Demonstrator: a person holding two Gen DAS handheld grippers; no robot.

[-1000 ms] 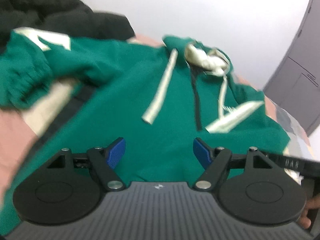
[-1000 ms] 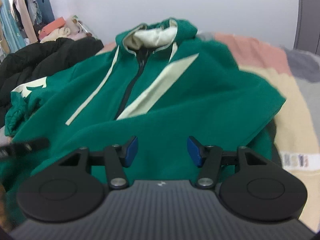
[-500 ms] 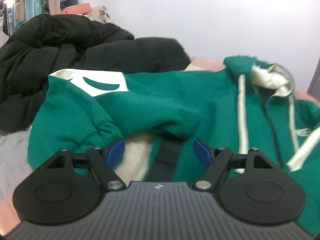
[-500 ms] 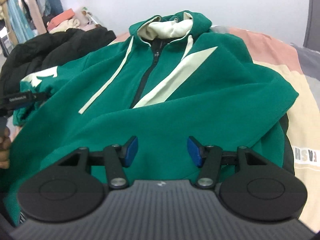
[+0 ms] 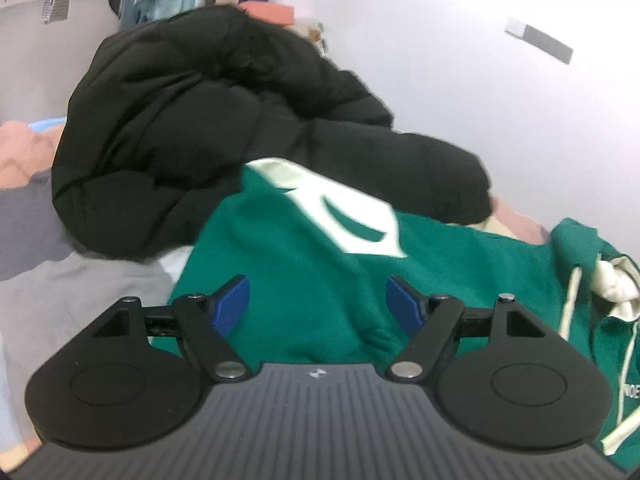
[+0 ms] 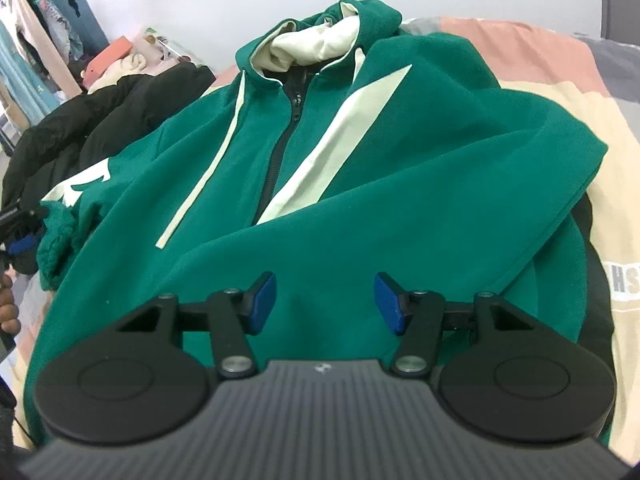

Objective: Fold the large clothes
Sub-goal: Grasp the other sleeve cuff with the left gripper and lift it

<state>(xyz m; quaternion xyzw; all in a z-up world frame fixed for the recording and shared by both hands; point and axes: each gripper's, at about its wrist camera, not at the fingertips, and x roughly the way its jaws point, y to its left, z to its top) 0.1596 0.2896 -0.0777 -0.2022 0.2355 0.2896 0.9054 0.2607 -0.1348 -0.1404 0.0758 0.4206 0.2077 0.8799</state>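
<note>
A black puffer jacket [image 5: 224,120] is seen piled on the bed [image 6: 560,80], whose cover is made of pink, cream and grey blocks. Clothes [image 6: 36,52] are hung on a rack at the left, beside a white wall [image 6: 200,0].

Soft, even indoor light, no harsh shadows or glare. Left wrist view is motion-smeared, right one sharper; fisheye bends both at the edges.
</note>
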